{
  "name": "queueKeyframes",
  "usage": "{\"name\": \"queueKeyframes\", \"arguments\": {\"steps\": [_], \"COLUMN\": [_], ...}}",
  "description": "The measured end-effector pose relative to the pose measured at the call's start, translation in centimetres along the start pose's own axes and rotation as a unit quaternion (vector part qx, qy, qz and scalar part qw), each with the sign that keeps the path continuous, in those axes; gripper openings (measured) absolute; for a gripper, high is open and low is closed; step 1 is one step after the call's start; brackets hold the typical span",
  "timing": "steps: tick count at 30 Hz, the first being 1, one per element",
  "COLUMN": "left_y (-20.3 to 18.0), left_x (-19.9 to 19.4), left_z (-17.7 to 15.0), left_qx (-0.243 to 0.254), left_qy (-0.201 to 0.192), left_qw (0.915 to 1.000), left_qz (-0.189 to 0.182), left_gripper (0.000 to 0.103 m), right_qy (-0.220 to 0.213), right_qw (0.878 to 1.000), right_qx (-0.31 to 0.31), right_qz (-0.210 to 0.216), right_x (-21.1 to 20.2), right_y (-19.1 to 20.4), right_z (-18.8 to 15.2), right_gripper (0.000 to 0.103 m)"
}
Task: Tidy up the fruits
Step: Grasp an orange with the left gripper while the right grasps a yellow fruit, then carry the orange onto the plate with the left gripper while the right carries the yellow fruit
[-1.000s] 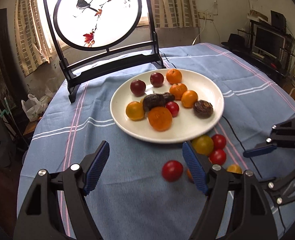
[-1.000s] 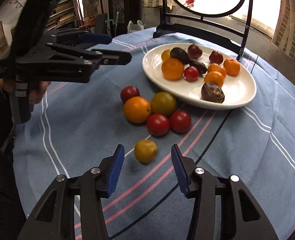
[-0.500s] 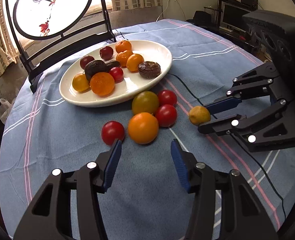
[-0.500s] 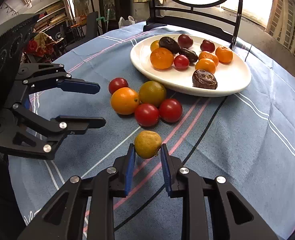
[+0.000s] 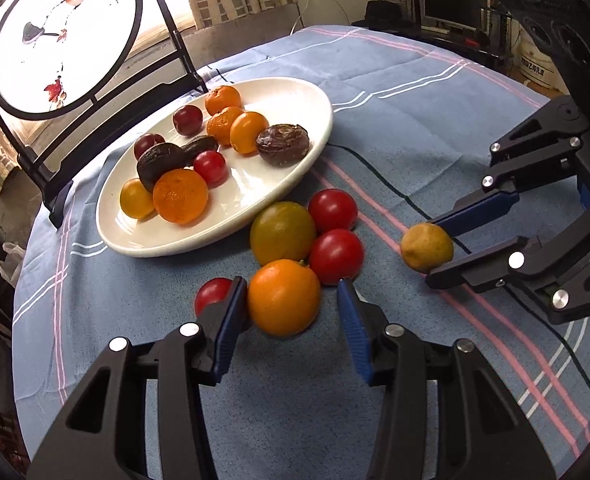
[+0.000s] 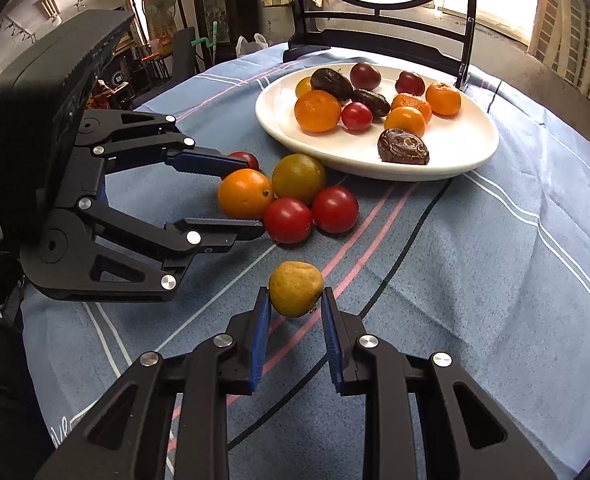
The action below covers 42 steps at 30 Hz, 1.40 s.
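A white plate [image 5: 295, 92] [image 6: 467, 152] holds several oranges, dark plums, a red tomato and dark wrinkled fruits. Loose fruit lies on the blue cloth in front of it: an orange [image 5: 283, 297] [image 6: 245, 193], a greenish fruit [image 5: 283, 232], two red tomatoes [image 5: 336, 255] and a third tomato [image 5: 211, 296]. My left gripper [image 5: 291, 300] [image 6: 243, 200] is open with its fingers on either side of the orange. My right gripper [image 6: 295, 300] [image 5: 435, 248] is shut on a small yellow fruit [image 6: 295, 288] [image 5: 427, 246] just above the cloth.
A black stand with a round painted screen [image 5: 63, 36] stands behind the plate. The round table is covered by a blue striped cloth [image 5: 415, 92]. A monitor and shelves [image 5: 455, 4] are off the table's far right edge.
My left gripper has moved forward so its fingers now flank the orange. My right gripper stays shut on the yellow fruit and has raised it slightly.
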<state>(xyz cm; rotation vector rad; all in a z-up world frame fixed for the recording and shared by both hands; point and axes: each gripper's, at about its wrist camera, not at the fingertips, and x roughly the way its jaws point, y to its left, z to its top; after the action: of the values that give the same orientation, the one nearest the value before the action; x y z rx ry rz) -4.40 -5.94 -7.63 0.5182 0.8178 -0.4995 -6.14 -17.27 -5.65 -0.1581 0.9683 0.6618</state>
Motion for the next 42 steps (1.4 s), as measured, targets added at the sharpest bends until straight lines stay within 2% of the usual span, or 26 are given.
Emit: {"name": "queueKeyframes", "arguments": {"steps": [3, 11, 28, 34, 42], "left_y": [-0.2, 0.1, 1.1, 2.5, 3.3], "left_x": [0.1, -0.2, -2.9, -5.5, -5.5], "left_z": [0.0, -0.1, -0.8, -3.1, -5.7], "left_qx": [0.015, -0.003, -0.067, -0.106, -0.135], "left_qy": [0.001, 0.0, -0.005, -0.023, -0.003], "left_qw": [0.9998, 1.0, 0.9978, 0.9941, 0.9908], "left_qz": [0.014, -0.002, 0.0, -0.001, -0.006], "left_gripper": [0.037, 0.037, 0.037, 0.037, 0.037], "right_qy": [0.001, -0.002, -0.012, -0.014, -0.013], "right_qw": [1.0, 1.0, 1.0, 1.0, 1.0], "right_qx": [0.0, 0.0, -0.006, -0.007, -0.001], "right_qz": [-0.002, -0.002, 0.002, -0.003, 0.011], "right_x": [0.1, -0.1, -1.5, -2.2, -2.1], "right_y": [-0.1, 0.0, 2.0, 2.4, 3.1], "right_z": [-0.1, -0.1, -0.4, -1.2, -1.8], "right_gripper": [0.026, 0.026, 0.025, 0.025, 0.025]}}
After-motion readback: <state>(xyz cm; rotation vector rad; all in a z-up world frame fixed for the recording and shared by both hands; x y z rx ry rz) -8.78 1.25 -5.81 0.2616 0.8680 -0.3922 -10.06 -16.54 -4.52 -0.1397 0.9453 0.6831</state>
